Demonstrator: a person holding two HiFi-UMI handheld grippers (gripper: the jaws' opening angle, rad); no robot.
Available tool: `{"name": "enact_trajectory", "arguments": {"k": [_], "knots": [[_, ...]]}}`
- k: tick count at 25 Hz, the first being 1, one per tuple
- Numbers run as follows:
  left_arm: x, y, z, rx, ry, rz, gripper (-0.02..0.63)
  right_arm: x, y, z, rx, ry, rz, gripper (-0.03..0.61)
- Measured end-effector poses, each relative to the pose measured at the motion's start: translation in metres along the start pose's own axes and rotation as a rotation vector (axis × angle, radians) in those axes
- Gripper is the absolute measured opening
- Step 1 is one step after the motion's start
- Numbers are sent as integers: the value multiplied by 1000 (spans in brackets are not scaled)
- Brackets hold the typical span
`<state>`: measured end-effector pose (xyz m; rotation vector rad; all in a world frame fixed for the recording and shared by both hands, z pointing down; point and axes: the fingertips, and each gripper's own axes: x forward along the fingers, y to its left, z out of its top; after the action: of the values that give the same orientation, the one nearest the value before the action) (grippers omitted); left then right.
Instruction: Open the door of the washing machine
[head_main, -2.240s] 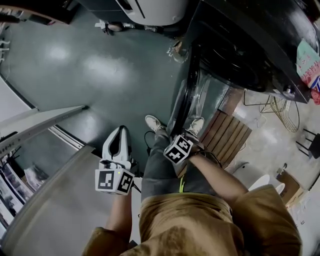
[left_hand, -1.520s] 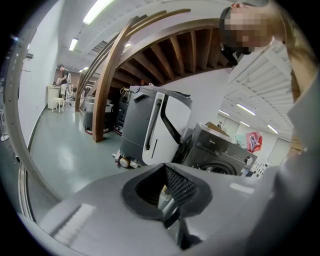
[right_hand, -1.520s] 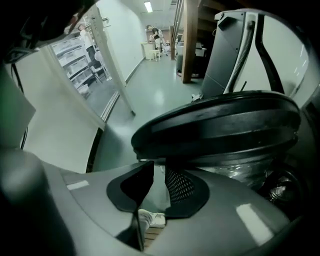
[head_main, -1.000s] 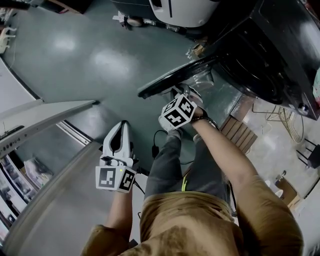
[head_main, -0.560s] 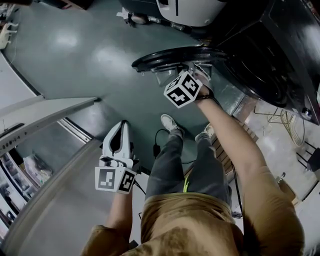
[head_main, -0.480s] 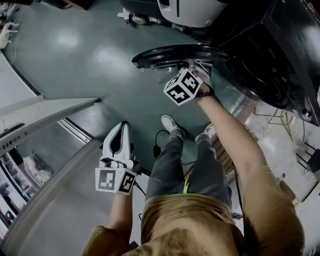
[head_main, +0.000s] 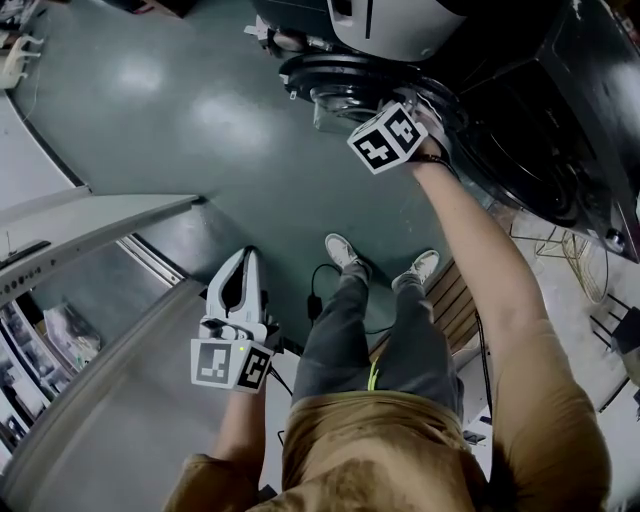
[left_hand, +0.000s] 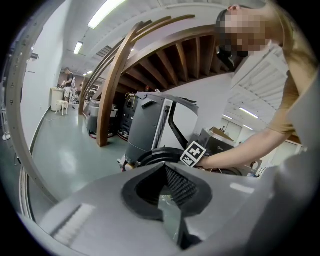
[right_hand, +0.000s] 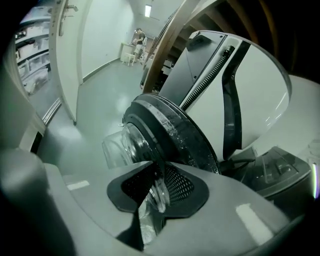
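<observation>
Gripping the edge of the door (head_main: 335, 82), the right claw (right_hand: 156, 192) is found with its jaws clamped. The door's dark rim (right_hand: 172, 127) is seen passing between the pads in the right gripper view, with the bulging glass (right_hand: 117, 146) just ahead and to the left of the tips. Nothing else is held. The door stands directly ahead of this claw, well away from the washing machine (head_main: 590, 90). The machine's dark drum opening (head_main: 525, 155) lies off to the claw's right. The hinge cannot be made out. The left claw (head_main: 243, 262) is carried low at the person's left side, well apart from the door, with its jaws brought together on nothing.

The step in hand is judged to be the last part of the swing. The door is already off its latch and wide of the opening, so the task is assessed as nearly or wholly done. For the next move, a release is called for. The jaws should be parted and the claw drawn straight back from the rim, so that the door is not dragged shut. A check is advised that the door rests open unaided.
</observation>
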<state>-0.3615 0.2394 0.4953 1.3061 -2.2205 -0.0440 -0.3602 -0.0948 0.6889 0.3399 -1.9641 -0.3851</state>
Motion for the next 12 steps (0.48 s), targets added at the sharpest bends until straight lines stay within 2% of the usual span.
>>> {"name": "enact_trajectory", "arguments": {"k": [12], "knots": [[-2,-5,-2,4,0,-13,60,-9,4,-5,-89,-10,-32,67]]}}
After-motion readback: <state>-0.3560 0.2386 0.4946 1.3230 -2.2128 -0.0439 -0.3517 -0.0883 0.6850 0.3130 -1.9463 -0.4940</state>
